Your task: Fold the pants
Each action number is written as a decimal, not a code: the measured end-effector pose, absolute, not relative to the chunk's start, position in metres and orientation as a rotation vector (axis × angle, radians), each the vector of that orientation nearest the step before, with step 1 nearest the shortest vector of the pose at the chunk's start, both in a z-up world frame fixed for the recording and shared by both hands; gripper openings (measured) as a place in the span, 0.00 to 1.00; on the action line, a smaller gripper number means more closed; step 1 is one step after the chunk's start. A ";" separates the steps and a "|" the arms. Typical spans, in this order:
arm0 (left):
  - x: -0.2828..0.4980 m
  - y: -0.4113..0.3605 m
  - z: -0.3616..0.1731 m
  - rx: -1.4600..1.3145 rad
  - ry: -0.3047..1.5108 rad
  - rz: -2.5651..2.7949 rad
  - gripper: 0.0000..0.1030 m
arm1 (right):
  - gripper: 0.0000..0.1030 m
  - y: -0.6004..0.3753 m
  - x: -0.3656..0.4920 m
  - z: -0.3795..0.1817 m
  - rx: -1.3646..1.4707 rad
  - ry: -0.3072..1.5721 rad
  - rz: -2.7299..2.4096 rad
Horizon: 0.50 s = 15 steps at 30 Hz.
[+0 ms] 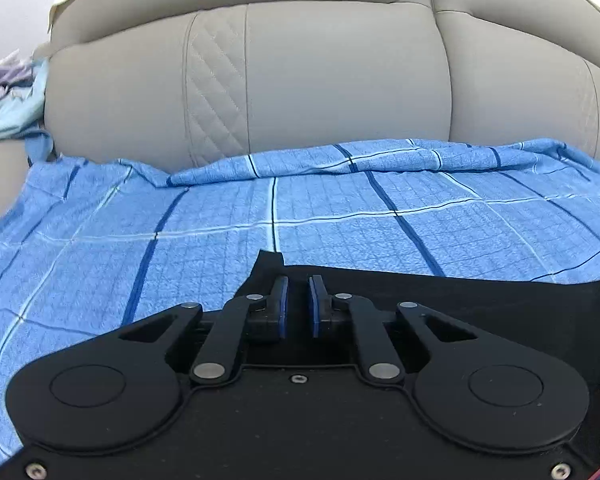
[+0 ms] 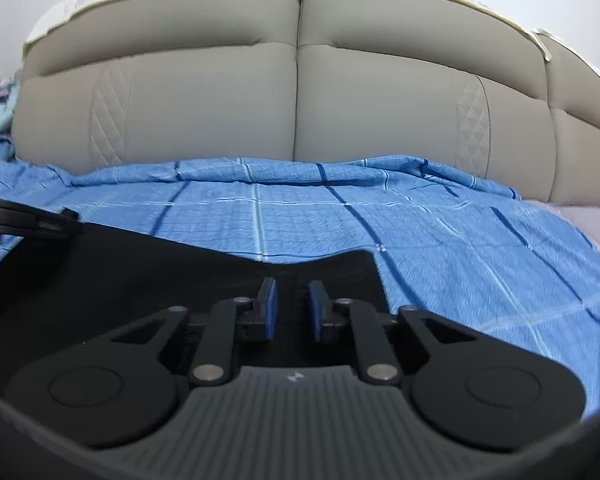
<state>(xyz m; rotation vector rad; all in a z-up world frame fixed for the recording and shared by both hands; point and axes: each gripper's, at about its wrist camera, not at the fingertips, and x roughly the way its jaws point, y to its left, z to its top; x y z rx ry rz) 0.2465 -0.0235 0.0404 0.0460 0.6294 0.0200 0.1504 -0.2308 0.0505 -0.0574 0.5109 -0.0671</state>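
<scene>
Black pants [image 1: 480, 300] lie flat on a blue checked bedsheet [image 1: 140, 216]. In the left wrist view my left gripper [image 1: 298, 284] hovers over the pants' left corner, its blue-padded jaws a little apart with nothing between them. In the right wrist view the pants [image 2: 100, 264] spread to the left, and my right gripper [image 2: 292, 288] sits over their right corner, jaws apart and empty. The left gripper's body [image 2: 24, 216] shows at the far left edge of that view.
A beige padded headboard [image 1: 320, 80] stands behind the bed and also fills the back of the right wrist view [image 2: 300, 100]. A heap of light clothes [image 1: 8, 96] lies at the far left. The bedsheet [image 2: 460, 248] extends to the right.
</scene>
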 end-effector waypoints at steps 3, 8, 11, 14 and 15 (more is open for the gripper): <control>0.247 -0.027 0.036 0.095 0.605 0.028 0.13 | 0.32 -0.240 0.169 0.047 -0.059 0.516 -0.081; 0.244 -0.023 0.047 0.072 0.627 0.027 0.19 | 0.41 -0.252 0.177 0.047 -0.017 0.511 -0.054; 0.220 -0.008 0.065 0.007 0.601 -0.006 0.50 | 0.60 -0.267 0.154 0.064 0.047 0.456 -0.033; 0.199 0.012 0.074 -0.066 0.652 -0.029 0.52 | 0.64 -0.291 0.132 0.069 0.119 0.457 -0.014; 0.194 0.020 0.073 -0.103 0.707 -0.043 0.51 | 0.66 -0.300 0.128 0.068 0.146 0.479 -0.002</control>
